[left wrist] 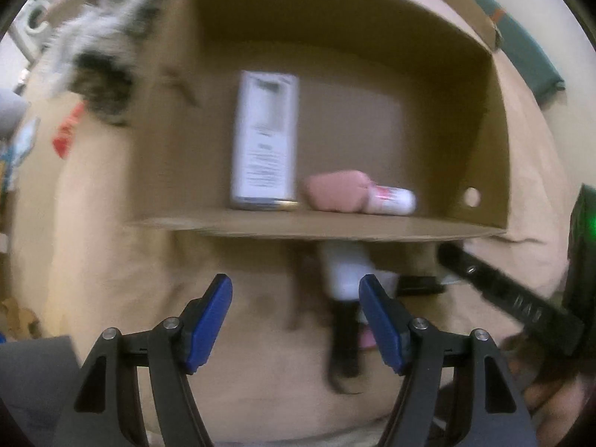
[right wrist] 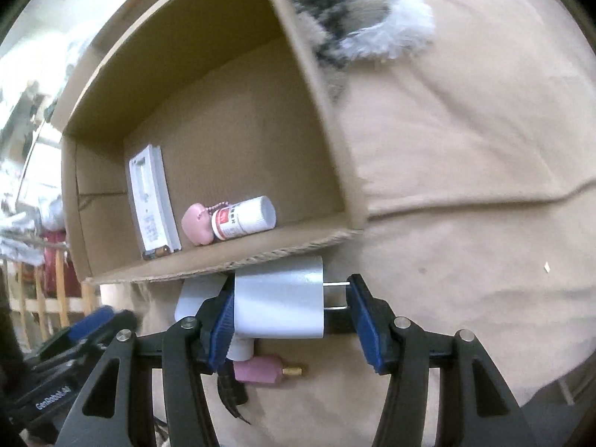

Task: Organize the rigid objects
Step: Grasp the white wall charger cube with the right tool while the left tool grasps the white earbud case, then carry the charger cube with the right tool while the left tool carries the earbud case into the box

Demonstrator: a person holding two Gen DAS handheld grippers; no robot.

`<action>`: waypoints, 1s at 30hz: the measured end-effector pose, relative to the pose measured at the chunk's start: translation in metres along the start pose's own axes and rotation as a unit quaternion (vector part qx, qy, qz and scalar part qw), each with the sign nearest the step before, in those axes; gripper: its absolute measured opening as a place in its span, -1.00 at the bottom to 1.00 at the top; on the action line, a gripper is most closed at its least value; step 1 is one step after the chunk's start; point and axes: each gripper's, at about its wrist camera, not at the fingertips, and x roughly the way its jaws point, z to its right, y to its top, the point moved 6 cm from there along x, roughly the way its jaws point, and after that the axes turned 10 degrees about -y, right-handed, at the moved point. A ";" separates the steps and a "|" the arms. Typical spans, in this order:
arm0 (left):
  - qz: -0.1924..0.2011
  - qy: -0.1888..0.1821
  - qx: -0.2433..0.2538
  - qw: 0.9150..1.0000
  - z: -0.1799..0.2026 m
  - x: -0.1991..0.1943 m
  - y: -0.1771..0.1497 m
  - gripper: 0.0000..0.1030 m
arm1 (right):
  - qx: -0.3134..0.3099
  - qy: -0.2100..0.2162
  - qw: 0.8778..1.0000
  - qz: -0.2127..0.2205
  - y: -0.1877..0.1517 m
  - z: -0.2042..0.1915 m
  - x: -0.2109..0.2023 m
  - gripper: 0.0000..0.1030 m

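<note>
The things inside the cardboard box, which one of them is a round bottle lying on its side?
The white pill bottle with the red label, lying on its side against the pink toy. The white flat pack beside them is rectangular.

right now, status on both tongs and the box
Left tongs open, empty. Right tongs shut on white plug adapter, just outside cardboard box. Box holds white carton, pink charm, pill bottle. Box's near wall in the way.

Setting is read as a home, likely a laundry or storage corner. A washing machine (left wrist: 35, 18) is seen at far left. A tan cloth (right wrist: 465, 149) is spread under a cardboard box (left wrist: 495, 141). Wooden rails (right wrist: 41, 298) are seen behind.
</note>
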 end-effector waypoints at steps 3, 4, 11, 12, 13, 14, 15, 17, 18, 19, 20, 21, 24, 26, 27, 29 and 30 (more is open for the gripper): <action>-0.020 0.004 0.010 1.000 0.019 0.023 0.006 0.32 | 0.022 0.015 1.000 -0.001 0.002 0.003 0.001 0.16; -0.028 0.013 0.014 0.999 0.023 0.031 0.007 0.32 | 0.030 0.023 0.999 -0.004 0.002 0.006 0.001 0.16; -0.048 0.069 0.020 0.996 0.026 0.070 0.016 0.31 | 0.064 0.064 0.996 -0.025 0.014 0.020 0.003 0.16; -0.047 0.076 0.018 0.996 0.025 0.072 0.017 0.31 | 0.067 0.070 0.995 -0.028 0.014 0.022 0.001 0.16; -0.050 0.079 0.015 0.996 0.024 0.076 0.018 0.31 | 0.070 0.073 0.994 -0.030 0.014 0.023 0.000 0.16; -0.055 0.079 0.014 0.995 0.024 0.081 0.018 0.30 | 0.072 0.076 0.994 -0.031 0.014 0.024 0.000 0.16; -0.058 0.083 0.015 0.995 0.023 0.083 0.018 0.26 | 0.075 0.078 0.994 -0.033 0.014 0.024 0.000 0.16; -0.056 0.100 0.019 0.993 0.021 0.086 0.018 0.02 | 0.078 0.079 0.993 -0.035 0.014 0.023 0.001 0.16; -0.052 0.109 0.019 0.993 0.020 0.085 0.018 -0.12 | 0.077 0.077 0.993 -0.035 0.014 0.024 -0.001 0.16; -0.043 0.123 0.020 0.991 0.017 0.082 0.017 -0.30 | 0.076 0.077 0.993 -0.035 0.013 0.023 0.000 0.16; -0.039 0.116 0.020 0.992 0.016 0.080 0.016 -0.31 | 0.076 0.077 0.993 -0.035 0.013 0.021 0.002 0.16; -0.037 0.106 0.019 0.994 0.015 0.079 0.016 -0.32 | 0.076 0.078 0.993 -0.036 0.014 0.019 0.002 0.16; -0.026 0.081 0.016 0.996 0.012 0.072 0.013 -0.53 | 0.072 0.078 0.994 -0.036 0.013 0.016 0.003 0.16; -0.018 0.066 0.009 0.998 0.008 0.063 0.012 -0.64 | 0.069 0.079 0.994 -0.035 0.013 0.015 0.003 0.16; -0.018 0.063 0.006 0.998 0.006 0.061 0.011 -0.64 | 0.067 0.079 0.994 -0.035 0.013 0.014 0.002 0.16; -0.018 0.059 0.001 0.998 0.000 0.057 0.009 -0.64 | 0.065 0.079 0.994 -0.034 0.011 0.016 0.000 0.16; -0.018 0.060 -0.002 0.998 -0.003 0.055 0.007 -0.64 | 0.064 0.078 0.994 -0.034 0.011 0.016 0.000 0.16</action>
